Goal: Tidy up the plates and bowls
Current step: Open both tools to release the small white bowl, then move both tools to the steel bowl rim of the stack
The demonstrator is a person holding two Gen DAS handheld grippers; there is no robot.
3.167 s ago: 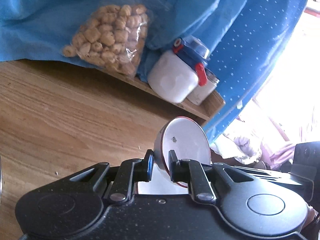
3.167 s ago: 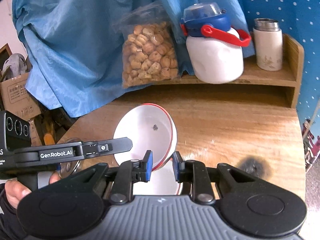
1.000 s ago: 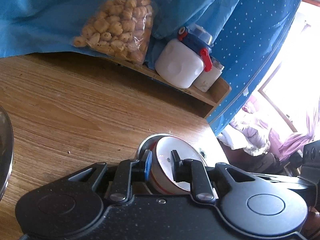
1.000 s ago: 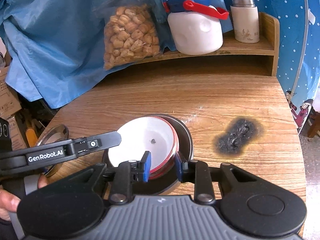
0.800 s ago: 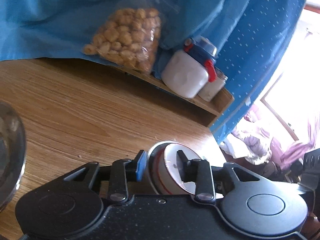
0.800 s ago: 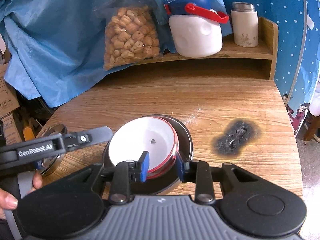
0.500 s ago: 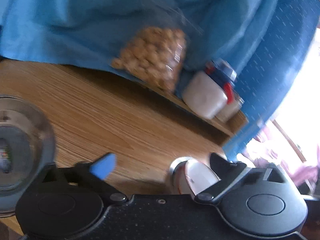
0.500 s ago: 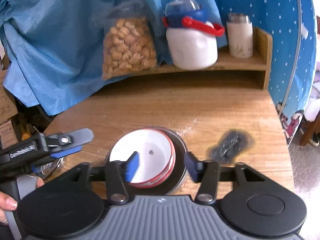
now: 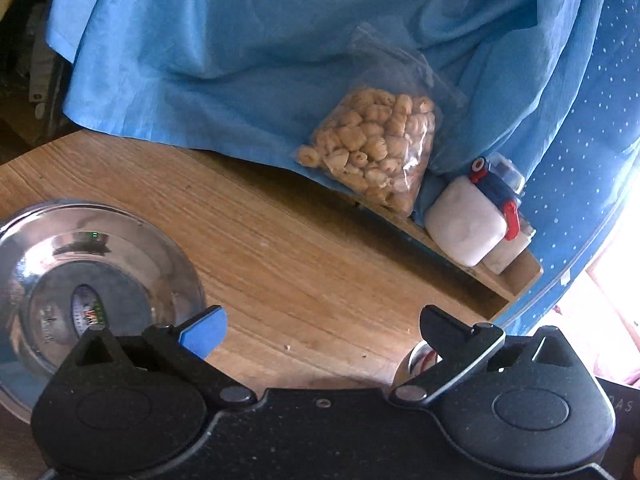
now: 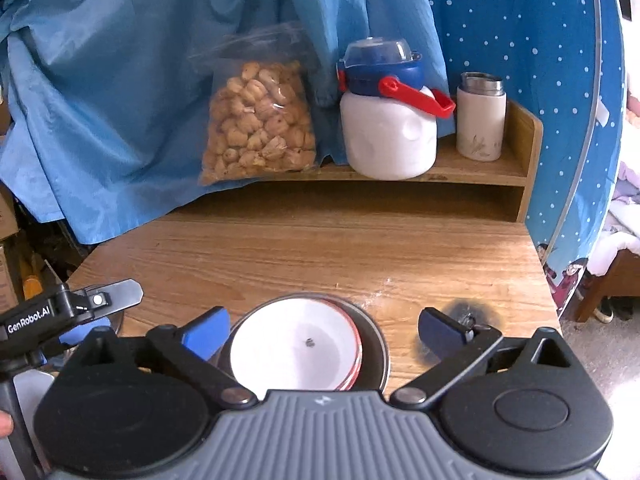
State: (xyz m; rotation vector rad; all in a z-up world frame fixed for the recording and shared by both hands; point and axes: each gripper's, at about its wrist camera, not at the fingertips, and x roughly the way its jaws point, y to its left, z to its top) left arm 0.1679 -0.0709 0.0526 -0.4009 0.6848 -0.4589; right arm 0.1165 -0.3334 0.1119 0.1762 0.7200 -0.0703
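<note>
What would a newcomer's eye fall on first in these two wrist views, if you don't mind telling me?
Probably the white red-rimmed bowl, nested in a dark metal bowl on the wooden table, between the right gripper's opening jaws, untouched. Next, the shiny steel bowl at the left view's edge, and the snack bag against the blue cloth.

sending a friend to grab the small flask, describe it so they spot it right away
Look at the raised wooden shelf along the back of the table. At its right end, beside the big white jug with the blue lid and red handle, stands the flask. It is a slim cream cylinder with a bare metal top, much narrower than the jug.
</note>
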